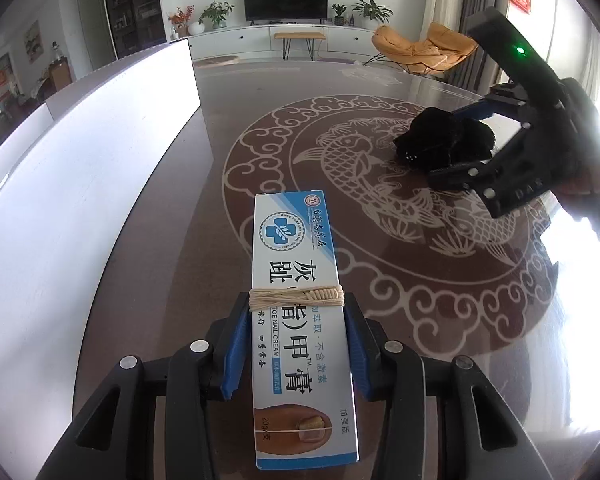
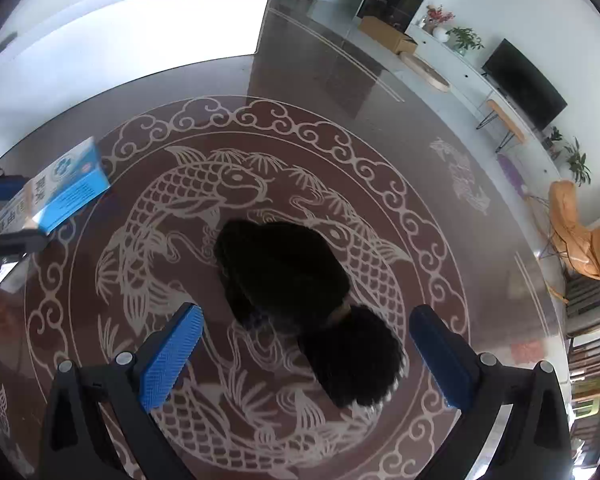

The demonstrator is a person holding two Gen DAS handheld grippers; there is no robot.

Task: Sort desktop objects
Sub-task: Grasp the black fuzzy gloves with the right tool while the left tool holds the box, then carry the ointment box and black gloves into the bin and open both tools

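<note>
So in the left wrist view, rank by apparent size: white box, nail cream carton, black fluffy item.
1. white box
2. nail cream carton, enlarged by nearness to the camera
3. black fluffy item

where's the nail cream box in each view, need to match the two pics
Left wrist view: the nail cream box fills the lower centre, lengthwise between the left gripper's blue pads, which press its sides.
Right wrist view: the same box sits at the far left edge, tilted, seen from its blue side.
Shared landmark: the black fluffy object on the table's fish pattern, upper right in the left view, centre in the right view.
</note>
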